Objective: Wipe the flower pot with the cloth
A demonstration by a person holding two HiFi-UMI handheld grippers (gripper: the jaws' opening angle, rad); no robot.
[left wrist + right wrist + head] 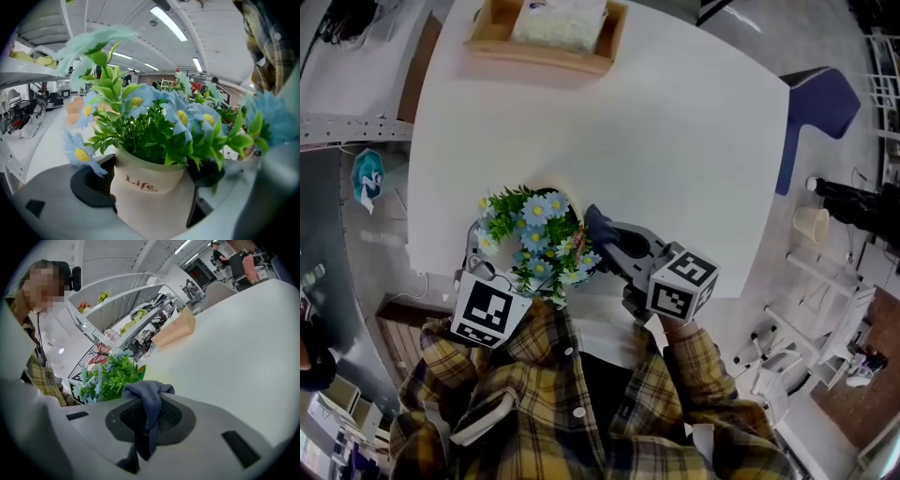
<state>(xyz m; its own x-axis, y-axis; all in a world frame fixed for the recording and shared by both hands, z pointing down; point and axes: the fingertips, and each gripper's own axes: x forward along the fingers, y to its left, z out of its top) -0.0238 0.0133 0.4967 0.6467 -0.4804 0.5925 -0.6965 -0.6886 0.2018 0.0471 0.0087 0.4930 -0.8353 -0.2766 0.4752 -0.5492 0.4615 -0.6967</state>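
Head view puts the flower pot at the near edge of the white bench, close in front of the person, with its blue daisies and green leaves spilling over the rim. The left tool stands with its jaws spread wide on either side of the pot. Its ribbed pads lie right against the cream walls, but I cannot see them biting in, so I judge the pot enclosed, not clamped. The right tool is pressed together on a grey-blue cloth, which bunches above the pads and hangs down between them, just beside the foliage.

The pot looks like glazed ceramic: stiff, smooth, probably slippery under hard pads and liable to chip if it tips off the edge. The flowers seem artificial and light, so the weight likely sits low. The best hold is across the plain lower walls, below the flared rim and the printed word, leaving one side free for wiping. The cloth is soft and limp, so only the bunched end will press usefully.

Leaves and petals overhang the rim and will snag the cloth on any high pass. Well apart at the far edge sit a wooden tray holding a white packet, and a blue chair stands beyond the bench corner.
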